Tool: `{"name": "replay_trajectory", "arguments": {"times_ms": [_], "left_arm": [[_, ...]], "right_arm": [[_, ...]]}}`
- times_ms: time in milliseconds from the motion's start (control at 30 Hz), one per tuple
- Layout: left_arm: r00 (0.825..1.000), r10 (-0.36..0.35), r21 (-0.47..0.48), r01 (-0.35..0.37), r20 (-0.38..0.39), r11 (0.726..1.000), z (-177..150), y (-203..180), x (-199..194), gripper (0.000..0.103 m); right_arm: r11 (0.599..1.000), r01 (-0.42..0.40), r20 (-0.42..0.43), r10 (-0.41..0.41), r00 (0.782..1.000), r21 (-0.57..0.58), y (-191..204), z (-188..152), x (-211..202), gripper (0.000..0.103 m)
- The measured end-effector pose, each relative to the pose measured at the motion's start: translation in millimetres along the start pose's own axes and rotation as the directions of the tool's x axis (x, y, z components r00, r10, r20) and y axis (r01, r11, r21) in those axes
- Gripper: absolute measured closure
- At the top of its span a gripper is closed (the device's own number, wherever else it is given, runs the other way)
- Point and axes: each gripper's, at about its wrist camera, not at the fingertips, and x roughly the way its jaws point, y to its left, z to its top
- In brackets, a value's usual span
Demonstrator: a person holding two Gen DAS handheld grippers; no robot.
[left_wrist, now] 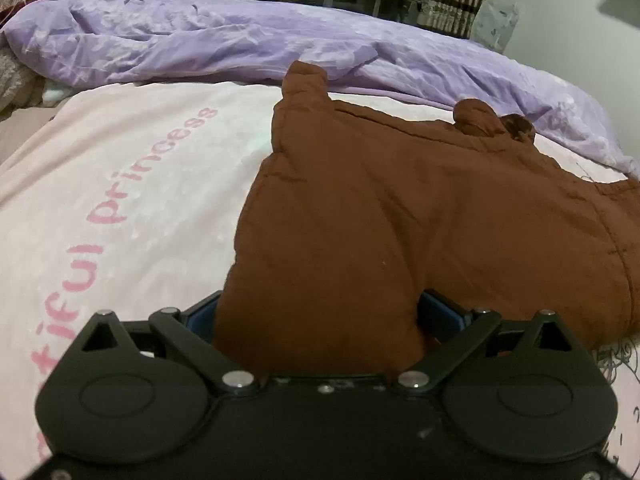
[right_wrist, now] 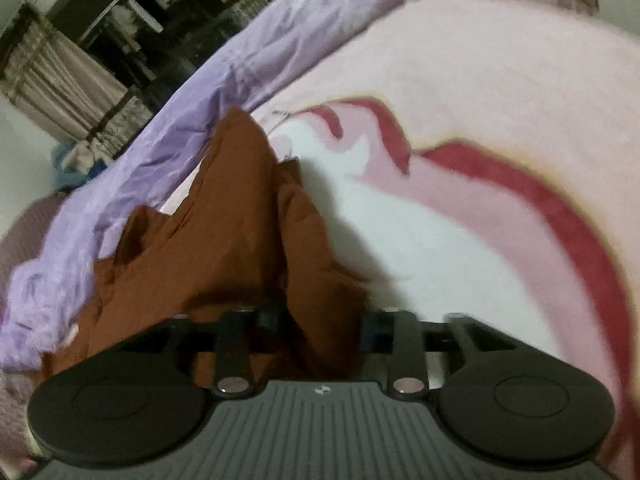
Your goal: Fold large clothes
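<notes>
Dim indoor light, soft focus, strong fisheye bending in both views.
The left wrist view is fairly sharp; the pale pink printed blanket (left_wrist: 132, 184) looks washed out toward 9 o'clock. The right wrist view is motion-blurred, the rust-brown padded garment (right_wrist: 240, 216) casting a soft shadow toward 3 o'clock.

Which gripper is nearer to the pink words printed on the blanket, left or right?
Left. The left gripper grips the brown padded jacket right beside the pink lettering. The right gripper view shows no lettering.
</notes>
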Motion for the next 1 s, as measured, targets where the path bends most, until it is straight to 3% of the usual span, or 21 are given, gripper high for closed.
{"name": "replay_trajectory", "arguments": {"times_ms": [67,200,300,433,533,700,833,1000], "left_arm": [[1.000,-0.002,0.000,0.002,0.000,1.000,-1.4,0.1,-1.4,0.000],[1.000,0.013,-0.002,-0.013,0.001,1.000,-0.8,-1.2,-5.0,0.000],[0.998,0.055,0.022,-0.055,0.003,0.998,3.6,-5.4,-13.0,0.000],[0.995,0.102,0.031,-0.103,0.013,0.994,9.5,-2.2,-20.7,0.000],[0.993,0.115,0.023,-0.115,0.010,0.993,13.1,3.1,-23.6,0.000],[0.991,0.131,0.024,-0.131,0.006,0.991,12.0,5.9,-25.3,0.000],[0.992,0.124,0.015,-0.124,0.003,0.992,7.1,10.2,-23.3,0.000],[0.994,0.106,-0.030,-0.106,0.000,0.994,-0.2,16.1,-20.3,0.000]], "right_arm": [[1.000,-0.003,0.019,0.003,1.000,0.025,0.8,0.4,-2.0,0.081],[0.999,0.026,0.098,-0.021,0.995,-0.043,27.2,-0.5,-22.1,0.085],[0.996,-0.029,0.181,0.045,0.983,-0.088,59.8,2.0,-43.8,0.086],[0.979,-0.090,0.251,0.135,0.959,-0.183,131.8,2.7,-61.2,0.087],[0.933,-0.121,0.300,0.229,0.926,-0.338,204.3,-10.9,-73.4,0.088],[0.823,-0.241,0.209,0.393,0.896,-0.514,317.2,-46.0,-72.8,0.088],[0.749,-0.310,0.120,0.459,0.880,-0.586,373.7,-88.4,-59.3,0.089],[0.717,-0.360,-0.025,0.432,0.902,-0.597,390.1,-144.3,-9.8,0.089]]}}
